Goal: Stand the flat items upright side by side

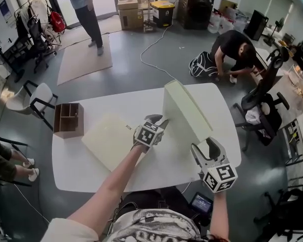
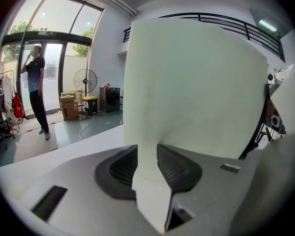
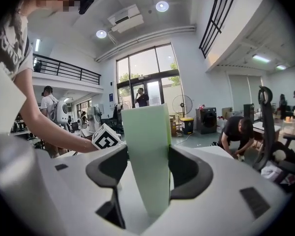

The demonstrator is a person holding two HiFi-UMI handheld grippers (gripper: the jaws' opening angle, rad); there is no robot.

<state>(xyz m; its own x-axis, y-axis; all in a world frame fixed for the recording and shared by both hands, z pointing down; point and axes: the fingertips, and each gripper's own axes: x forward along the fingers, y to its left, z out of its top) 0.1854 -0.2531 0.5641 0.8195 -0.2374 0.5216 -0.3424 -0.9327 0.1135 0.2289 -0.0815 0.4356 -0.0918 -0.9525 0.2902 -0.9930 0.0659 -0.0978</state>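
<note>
While we clench the plain cream board (image 1: 184, 110) upright in our left claw (image 1: 155, 120) and right claw (image 1: 206, 147), a second board (image 1: 108, 140) lies flat on the white bench (image 1: 86, 173).

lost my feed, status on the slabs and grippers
Left gripper and right gripper both shut on the upright slab. Second slab lies flat on the table beside it. Brown box at the table's left edge, clear of both.
</note>
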